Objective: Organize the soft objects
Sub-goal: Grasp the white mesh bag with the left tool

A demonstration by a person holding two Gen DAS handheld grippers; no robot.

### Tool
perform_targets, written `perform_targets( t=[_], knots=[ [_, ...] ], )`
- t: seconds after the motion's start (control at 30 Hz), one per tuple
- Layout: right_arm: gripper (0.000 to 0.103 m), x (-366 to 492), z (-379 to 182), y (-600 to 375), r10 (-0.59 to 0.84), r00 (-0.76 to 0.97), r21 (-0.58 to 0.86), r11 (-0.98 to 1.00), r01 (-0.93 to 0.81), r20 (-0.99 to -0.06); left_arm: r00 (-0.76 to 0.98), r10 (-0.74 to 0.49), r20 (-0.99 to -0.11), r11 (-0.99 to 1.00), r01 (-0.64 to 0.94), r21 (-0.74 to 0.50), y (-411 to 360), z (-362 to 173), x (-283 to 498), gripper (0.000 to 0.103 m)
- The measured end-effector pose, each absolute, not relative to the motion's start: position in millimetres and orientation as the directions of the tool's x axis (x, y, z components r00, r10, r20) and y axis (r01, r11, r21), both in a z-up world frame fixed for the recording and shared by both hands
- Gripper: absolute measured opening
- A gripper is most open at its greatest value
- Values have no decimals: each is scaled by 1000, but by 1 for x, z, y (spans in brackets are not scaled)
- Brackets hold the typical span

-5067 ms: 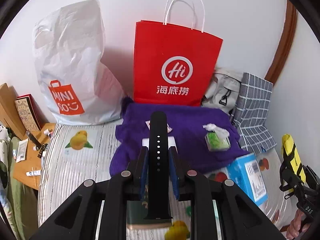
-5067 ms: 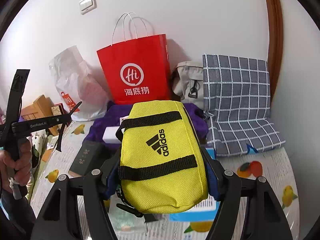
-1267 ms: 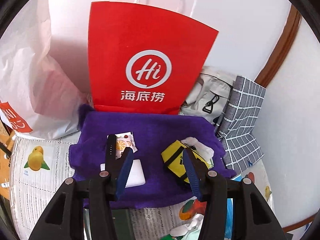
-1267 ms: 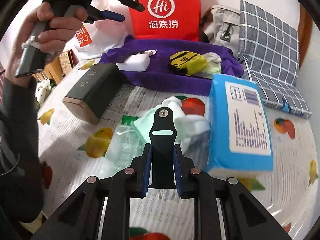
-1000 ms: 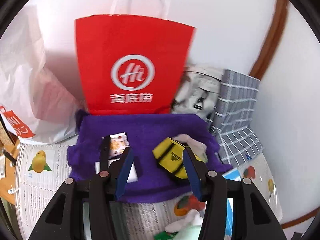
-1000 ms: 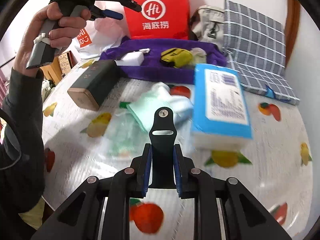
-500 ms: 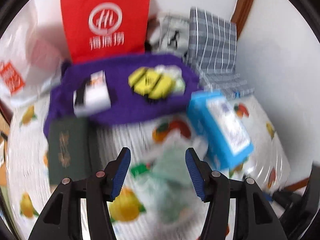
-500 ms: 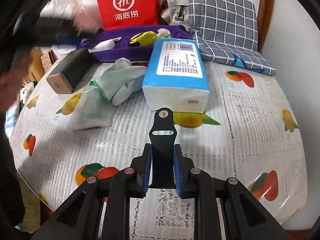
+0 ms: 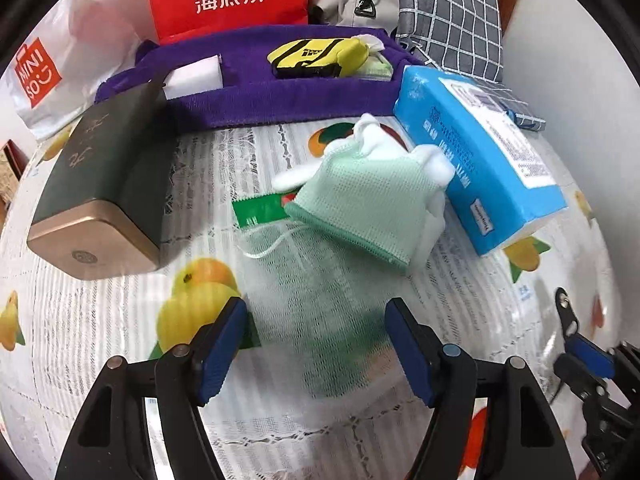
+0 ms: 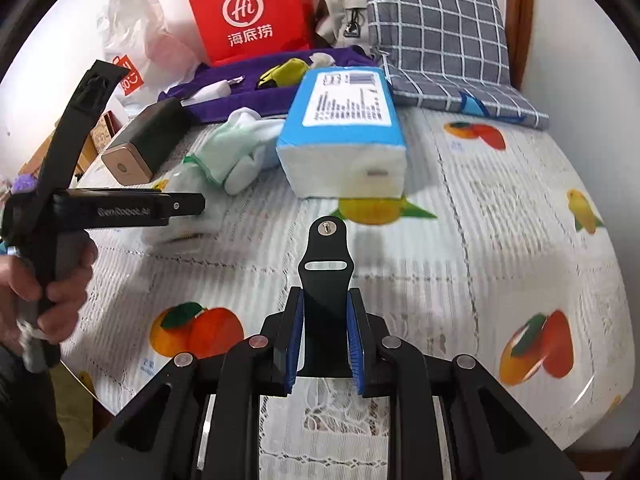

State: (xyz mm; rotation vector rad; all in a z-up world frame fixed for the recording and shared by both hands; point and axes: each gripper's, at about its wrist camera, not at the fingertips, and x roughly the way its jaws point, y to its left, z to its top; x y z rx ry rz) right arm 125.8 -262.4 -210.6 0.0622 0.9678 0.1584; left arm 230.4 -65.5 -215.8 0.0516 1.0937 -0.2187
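The purple cloth (image 9: 304, 100) at the back of the table (image 10: 500, 240) is where my soft things go; the yellow pouch (image 9: 316, 58) already lies on it. The blue tissue pack (image 9: 480, 168) lies in front of the cloth, squashy but big.

Touching its side is the green mesh bag (image 9: 360, 200) with white soft stuff inside. I think it is very light and floppy (it will sag if I pinch one corner), so I would grab it across the fat middle.

My left tongs (image 9: 316, 344) have just been opening and stand apart with nothing pinched. The mesh bag lies just ahead of them, near.

My right tongs (image 10: 324, 332) are clamped on the black strap (image 10: 326, 280), bendy and thin, poking up between the blue pads.
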Motion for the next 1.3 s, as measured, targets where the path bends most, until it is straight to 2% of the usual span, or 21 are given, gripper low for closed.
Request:
perform_targets(
  t=[0.03, 0.07, 0.27, 0.37, 0.57, 0.7, 0.83, 1.0, 1.2, 1.3],
  knots=[
    [21, 124, -211, -263, 163, 558, 127, 987, -103, -814, 463, -145, -874, 979, 194, -59, -65, -215, 227, 43],
    [21, 122, -211, -263, 166, 559, 131, 986, -103, -812, 474, -143, -869, 977, 207, -48, -67, -214, 224, 36],
    [21, 115, -206, -261, 184, 573, 149, 983, -107, -798, 486, -181, -855, 967, 245, -66, -58, -192, 206, 12],
    [21, 112, -205, -258, 202, 578, 165, 979, -117, -790, 474, -195, -858, 966, 243, -86, -46, -185, 197, 10],
    [21, 104, -208, -253, 220, 574, 180, 975, -127, -789, 487, -149, -861, 980, 188, -63, -8, -178, 177, 10],
    [21, 101, -210, -250, 227, 569, 186, 974, -131, -790, 453, -191, -871, 981, 119, -153, 27, -185, 172, 10],
    [21, 97, -210, -240, 231, 563, 177, 973, -148, -794, 411, -212, -887, 976, 137, -169, 29, -199, 165, 10],
    [21, 91, -207, -235, 226, 566, 166, 974, -156, -793, 387, -328, -862, 937, 251, -244, -4, -204, 165, 6],
    [21, 87, -207, -244, 210, 572, 163, 978, -134, -793, 439, -349, -828, 925, 303, -229, -17, -182, 156, 6],
    [21, 89, -210, -248, 205, 573, 167, 979, -120, -793, 464, -262, -846, 953, 261, -151, -3, -180, 156, 6]
  ],
)
